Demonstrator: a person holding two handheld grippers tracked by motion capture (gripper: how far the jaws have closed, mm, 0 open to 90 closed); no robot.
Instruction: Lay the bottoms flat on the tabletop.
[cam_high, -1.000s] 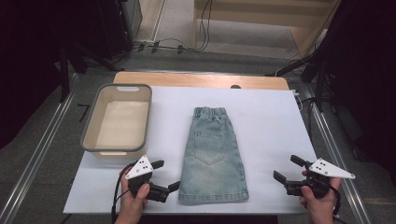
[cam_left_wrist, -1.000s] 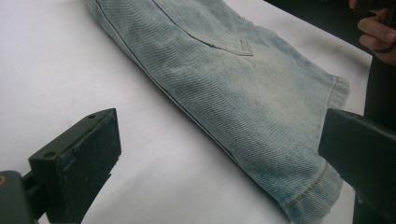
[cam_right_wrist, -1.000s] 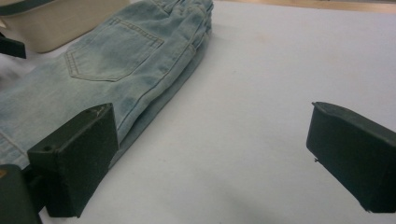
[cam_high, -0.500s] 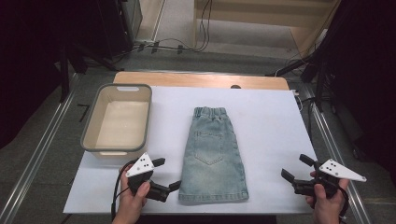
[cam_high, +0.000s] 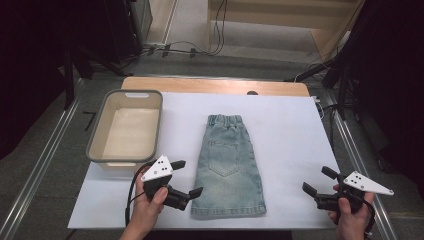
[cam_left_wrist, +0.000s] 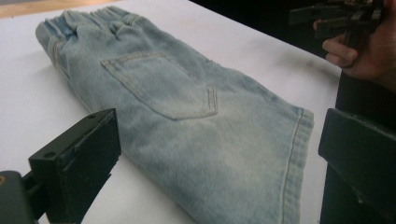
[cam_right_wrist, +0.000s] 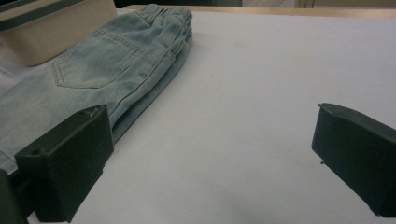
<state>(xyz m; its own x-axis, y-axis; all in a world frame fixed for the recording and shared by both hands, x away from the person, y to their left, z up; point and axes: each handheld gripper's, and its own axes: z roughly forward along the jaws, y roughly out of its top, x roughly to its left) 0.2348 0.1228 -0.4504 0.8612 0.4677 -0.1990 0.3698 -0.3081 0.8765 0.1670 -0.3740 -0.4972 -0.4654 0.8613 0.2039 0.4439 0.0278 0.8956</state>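
Denim, pale blue, folded shorts (cam_high: 229, 167) lie flat mid-frame on the white counter (cam_high: 290, 135), hem nearest. Left tongs (cam_high: 189, 178) gape beside the lower-left hem corner, seemingly to grab it; right tongs (cam_high: 316, 181) wait apart, lower right.

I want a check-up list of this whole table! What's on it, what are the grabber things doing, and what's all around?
Surface: white sheet over a wooden table top, flat.
Job's things: folded denim shorts lie flat at the middle, waistband at the far end, hem nearest the person.
Clutter: beige plastic bin at the left side, nothing seen inside.
Grippers: left hand-held gripper open, beside the shorts' hem corner, no contact seen; right hand-held gripper open, well apart from the shorts near the sheet's right edge.
Cables: a black cable loops from the left hand-held gripper; more cables lie on the floor beyond the table.
Surroundings: dark stands either side, wooden furniture behind.
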